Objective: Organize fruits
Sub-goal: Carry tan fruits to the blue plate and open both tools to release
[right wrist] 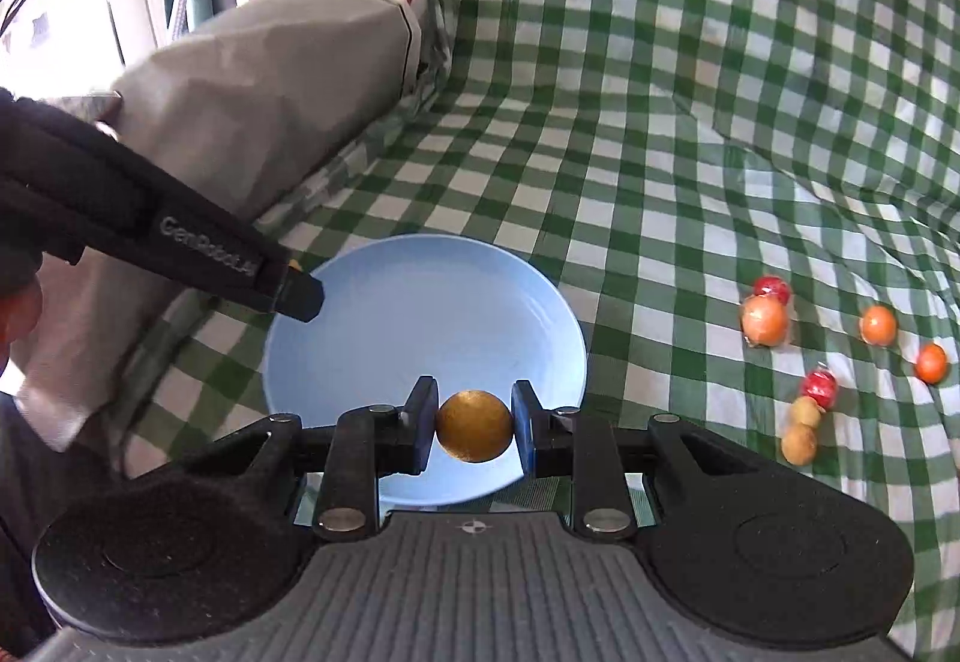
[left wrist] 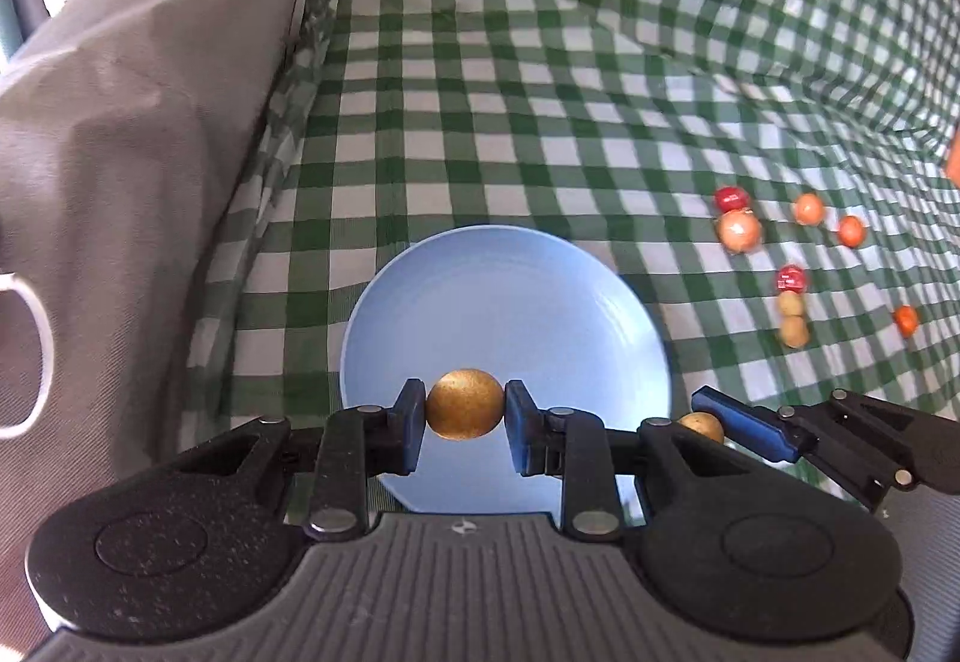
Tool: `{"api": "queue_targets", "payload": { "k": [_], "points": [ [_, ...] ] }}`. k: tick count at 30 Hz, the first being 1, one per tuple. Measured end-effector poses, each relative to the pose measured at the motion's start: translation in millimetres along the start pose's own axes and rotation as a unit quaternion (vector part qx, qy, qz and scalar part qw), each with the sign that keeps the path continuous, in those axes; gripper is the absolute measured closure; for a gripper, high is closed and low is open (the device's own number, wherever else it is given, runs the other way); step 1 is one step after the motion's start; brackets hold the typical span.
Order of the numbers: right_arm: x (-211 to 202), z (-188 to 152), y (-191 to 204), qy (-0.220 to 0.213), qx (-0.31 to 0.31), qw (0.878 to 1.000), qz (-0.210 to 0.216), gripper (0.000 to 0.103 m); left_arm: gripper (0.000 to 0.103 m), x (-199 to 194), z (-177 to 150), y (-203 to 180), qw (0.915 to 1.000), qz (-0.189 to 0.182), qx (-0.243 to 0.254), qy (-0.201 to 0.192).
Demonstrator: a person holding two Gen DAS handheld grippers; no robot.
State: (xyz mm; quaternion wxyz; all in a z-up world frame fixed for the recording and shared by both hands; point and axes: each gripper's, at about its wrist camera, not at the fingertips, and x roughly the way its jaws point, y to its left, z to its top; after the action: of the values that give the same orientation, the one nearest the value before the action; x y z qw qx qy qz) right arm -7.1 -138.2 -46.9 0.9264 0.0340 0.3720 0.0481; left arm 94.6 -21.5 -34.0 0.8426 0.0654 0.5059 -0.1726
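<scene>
My left gripper (left wrist: 465, 407) is shut on a golden-brown round fruit (left wrist: 465, 404) above the near part of a light blue plate (left wrist: 504, 290). My right gripper (right wrist: 474, 425) is shut on a similar golden-brown fruit (right wrist: 474, 425) above the near edge of the same plate (right wrist: 420, 302). The right gripper also shows at the lower right of the left wrist view, with its fruit (left wrist: 702, 425). The left gripper's body (right wrist: 180, 248) reaches in over the plate's left rim in the right wrist view. The plate holds no fruit.
Several small fruits lie on the green checked cloth (right wrist: 660, 122) to the right: a large orange one (right wrist: 764, 321), red ones (right wrist: 819, 387), orange ones (right wrist: 878, 324) and tan ones (right wrist: 799, 445). A grey covered bulk (left wrist: 138, 122) stands at the left.
</scene>
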Motion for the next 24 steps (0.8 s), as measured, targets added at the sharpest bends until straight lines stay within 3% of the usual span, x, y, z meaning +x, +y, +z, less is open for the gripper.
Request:
{"api": "queue_targets", "payload": {
  "k": [9,11,12,13,14,15,17,24],
  "points": [
    [50,10,-5,0.033,-0.024,0.999,-0.009,0.075,0.071,53,16,2,0.9993,0.017,0.009,0.031],
    [57,14,-5,0.039,-0.028,0.999,-0.008,0.074,0.048,57,17,4,0.9993,0.016,0.008,0.033],
    [59,16,-5,0.039,-0.027,0.999,-0.01,0.067,0.023,55,18,5,0.9994,0.016,0.004,0.031],
    [60,18,-5,0.041,-0.028,0.999,-0.01,0.059,0.005,49,17,6,0.9996,0.019,-0.002,0.02],
    [58,20,-6,0.041,-0.026,0.999,-0.011,0.043,0.0,42,16,8,0.9997,0.022,-0.009,0.005],
    [55,22,-7,0.038,-0.022,0.999,-0.013,0.029,0.0,35,15,11,0.9996,0.022,-0.015,-0.006],
    [43,25,-10,0.028,-0.015,0.999,-0.021,0.018,0.0,21,12,13,0.9997,0.015,-0.018,-0.004],
    [-26,4,-10,0.032,0.021,0.999,-0.011,0.009,0.0,-38,-34,19,0.9996,0.016,-0.022,-0.009]
  ]
}}
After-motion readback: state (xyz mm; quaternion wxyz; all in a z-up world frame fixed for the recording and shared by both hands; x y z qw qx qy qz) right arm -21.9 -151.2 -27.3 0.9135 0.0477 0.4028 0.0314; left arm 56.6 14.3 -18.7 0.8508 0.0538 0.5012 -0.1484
